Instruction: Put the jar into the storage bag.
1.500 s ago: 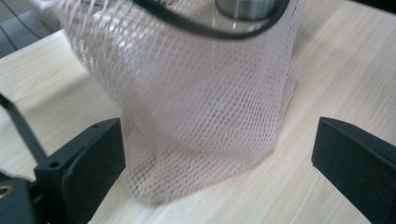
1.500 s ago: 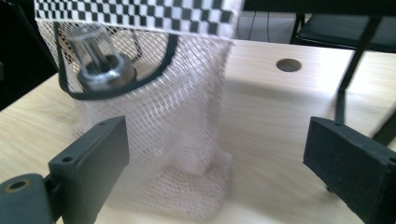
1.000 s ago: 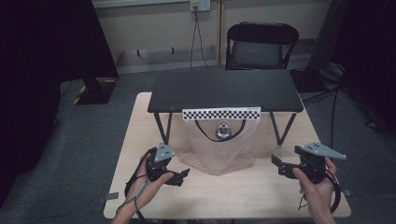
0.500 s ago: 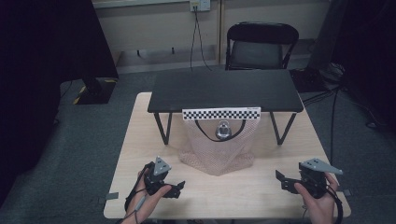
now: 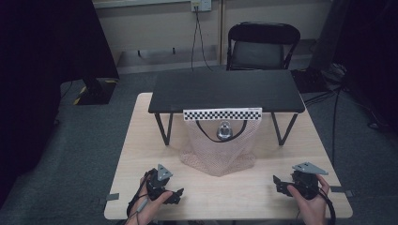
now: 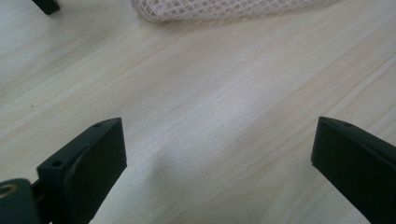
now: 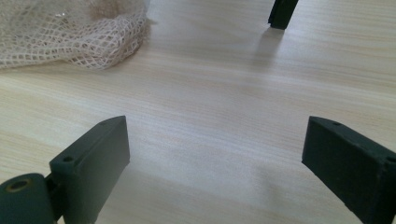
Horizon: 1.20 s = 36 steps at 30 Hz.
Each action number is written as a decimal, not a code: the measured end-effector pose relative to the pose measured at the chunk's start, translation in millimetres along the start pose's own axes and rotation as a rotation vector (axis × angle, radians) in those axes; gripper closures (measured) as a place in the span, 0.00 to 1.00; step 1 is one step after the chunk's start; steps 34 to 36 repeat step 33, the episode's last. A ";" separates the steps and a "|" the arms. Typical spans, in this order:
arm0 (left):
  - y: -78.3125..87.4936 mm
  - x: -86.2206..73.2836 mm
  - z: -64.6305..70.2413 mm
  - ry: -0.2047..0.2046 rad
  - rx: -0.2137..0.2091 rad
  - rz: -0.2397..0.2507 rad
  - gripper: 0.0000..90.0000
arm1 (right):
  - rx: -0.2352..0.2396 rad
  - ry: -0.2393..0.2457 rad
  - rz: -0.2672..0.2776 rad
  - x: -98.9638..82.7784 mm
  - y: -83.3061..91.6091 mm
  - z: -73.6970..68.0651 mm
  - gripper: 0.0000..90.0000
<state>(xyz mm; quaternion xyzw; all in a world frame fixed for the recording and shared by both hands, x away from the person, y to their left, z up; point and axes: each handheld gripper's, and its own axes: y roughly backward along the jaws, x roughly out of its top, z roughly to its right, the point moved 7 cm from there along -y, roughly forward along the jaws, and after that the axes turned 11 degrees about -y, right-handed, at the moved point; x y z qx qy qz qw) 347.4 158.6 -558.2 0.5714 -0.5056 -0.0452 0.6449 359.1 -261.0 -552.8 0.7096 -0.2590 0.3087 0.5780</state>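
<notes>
Item: left gripper (image 5: pixel 174 195), held low at the near left of the wooden table (image 5: pixel 136 140); jaws spread wide, nothing between them but bare tabletop in the left gripper view.

Item: right gripper (image 5: pixel 280 183), held low at the near right; jaws likewise wide apart and empty in the right gripper view.

Item: mesh bag (image 5: pixel 219 147), pale netting. We log it hanging by its mouth from the front edge of the small black table (image 5: pixel 225 89), under the checkered strip (image 5: pixel 222 113), its bottom slumped on the wooden table. It lies between our two grippers and farther from us, ahead and inward of each. Its long axis runs top to bottom, mouth up at the strip, base spread toward us. We judge the left gripper a little nearer to the bag's base than the right; neither touches it.

Item: padlock (image 5: pixel 225 131), metal, seen at the upper part of the bag; whether inside or against the netting we cannot tell. A black handle loop (image 5: pixel 206 132) curves beside it.

Item: black folding chair (image 5: pixel 261 44), beyond both tables, well apart.
</notes>
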 end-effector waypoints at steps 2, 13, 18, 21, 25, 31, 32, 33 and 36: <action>-1.9 -1.5 0.3 0.001 -0.007 -0.009 0.03 | -0.017 0.006 -0.010 -1.5 -3.4 1.1 0.07; -11.7 -10.9 -0.9 0.018 -0.030 -0.083 0.04 | -0.058 -0.017 -0.073 -8.2 -18.8 5.5 0.05; -13.9 -12.9 -0.6 0.027 -0.042 -0.093 0.01 | -0.078 -0.038 -0.082 -10.7 -24.0 8.9 0.03; -14.6 -12.7 -0.7 0.028 -0.049 -0.091 0.00 | -0.079 -0.036 -0.063 -11.4 -25.9 9.3 0.00; -14.9 -13.1 0.2 0.038 -0.055 -0.082 0.00 | -0.064 -0.027 -0.037 -12.1 -27.4 9.6 0.00; -14.9 -13.2 0.2 0.038 -0.055 -0.080 0.00 | -0.064 -0.027 -0.036 -12.2 -27.4 9.6 0.00; -14.9 -13.2 0.2 0.039 -0.055 -0.080 0.00 | -0.064 -0.027 -0.036 -12.1 -27.4 9.6 0.00; -14.9 -13.2 0.2 0.039 -0.055 -0.080 0.00 | -0.064 -0.027 -0.036 -12.1 -27.4 9.6 0.00; -14.9 -13.2 0.2 0.039 -0.055 -0.080 0.00 | -0.064 -0.027 -0.036 -12.1 -27.4 9.6 0.00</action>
